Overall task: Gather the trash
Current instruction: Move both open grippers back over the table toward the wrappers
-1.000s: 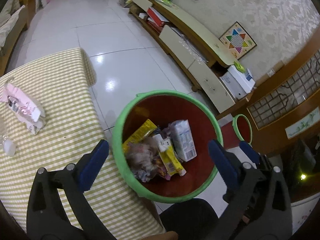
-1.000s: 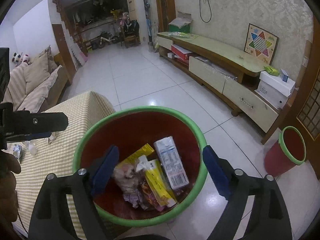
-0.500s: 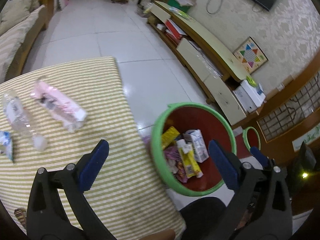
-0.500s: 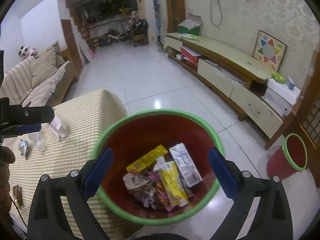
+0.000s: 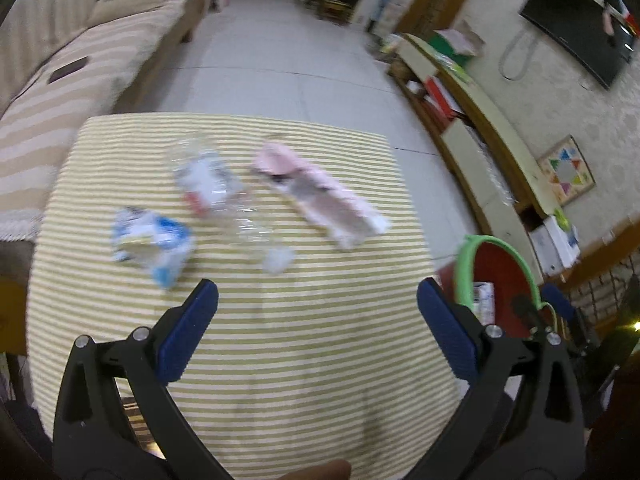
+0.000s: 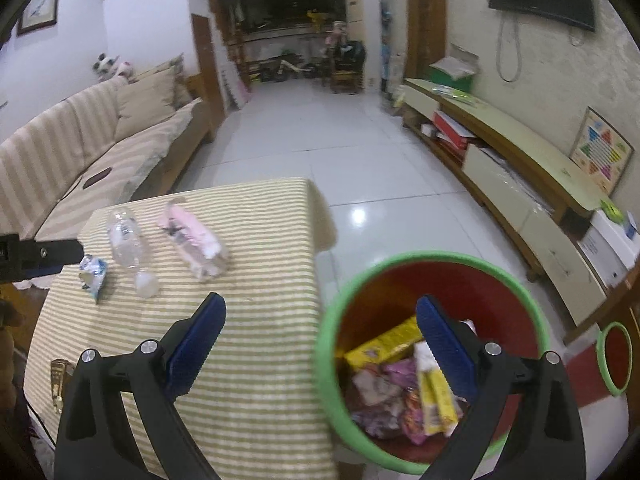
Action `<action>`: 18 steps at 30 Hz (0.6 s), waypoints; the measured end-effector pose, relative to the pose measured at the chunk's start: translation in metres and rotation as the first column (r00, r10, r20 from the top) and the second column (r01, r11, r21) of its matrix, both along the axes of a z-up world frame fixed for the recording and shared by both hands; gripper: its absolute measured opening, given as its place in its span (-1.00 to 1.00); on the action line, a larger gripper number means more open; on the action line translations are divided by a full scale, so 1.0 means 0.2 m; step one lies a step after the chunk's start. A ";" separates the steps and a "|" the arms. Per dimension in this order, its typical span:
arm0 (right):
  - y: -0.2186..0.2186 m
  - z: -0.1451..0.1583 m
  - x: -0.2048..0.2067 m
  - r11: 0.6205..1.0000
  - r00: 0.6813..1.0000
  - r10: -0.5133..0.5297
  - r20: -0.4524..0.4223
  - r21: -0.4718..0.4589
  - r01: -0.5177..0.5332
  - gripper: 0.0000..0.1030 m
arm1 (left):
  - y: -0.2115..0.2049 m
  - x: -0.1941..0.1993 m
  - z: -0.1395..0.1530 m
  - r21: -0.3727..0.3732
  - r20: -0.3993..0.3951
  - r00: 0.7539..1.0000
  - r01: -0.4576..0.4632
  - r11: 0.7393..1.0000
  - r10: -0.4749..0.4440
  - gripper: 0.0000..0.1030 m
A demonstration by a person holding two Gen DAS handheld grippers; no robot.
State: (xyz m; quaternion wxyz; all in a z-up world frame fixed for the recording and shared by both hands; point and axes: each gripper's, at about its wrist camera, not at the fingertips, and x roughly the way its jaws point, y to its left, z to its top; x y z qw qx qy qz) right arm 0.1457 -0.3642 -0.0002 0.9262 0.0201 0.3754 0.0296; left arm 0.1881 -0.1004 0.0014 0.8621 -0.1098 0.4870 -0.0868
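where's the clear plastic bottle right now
The clear plastic bottle lies on the striped tablecloth, toward the far left of the table in the right wrist view, between the blue-and-white wrapper and the pink packet.

The left hand-held gripper (image 5: 318,306) has two matte black, curved plastic arms, each tipped with a ribbed blue pad (image 5: 187,332) and fastened by round silver screws. The right hand-held gripper (image 6: 320,320) is built alike: black frame, blue pads (image 6: 445,346), silver screw heads.
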 end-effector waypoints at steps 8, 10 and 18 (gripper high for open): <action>0.27 -0.03 0.17 0.993 0.994 0.111 -0.011 -0.037 -0.111 0.80 | 0.38 0.00 -0.11 -0.008 -0.052 0.988 -0.149 0.989 0.149 0.89; 0.34 -0.05 0.21 0.989 0.991 0.135 -0.019 -0.053 -0.136 0.80 | 0.43 0.01 -0.14 -0.010 -0.065 0.982 -0.178 0.984 0.176 0.89; 0.50 -0.16 0.39 0.975 0.978 0.200 -0.058 -0.083 -0.205 0.80 | 0.56 0.11 -0.28 -0.045 -0.130 0.955 -0.274 0.961 0.266 0.89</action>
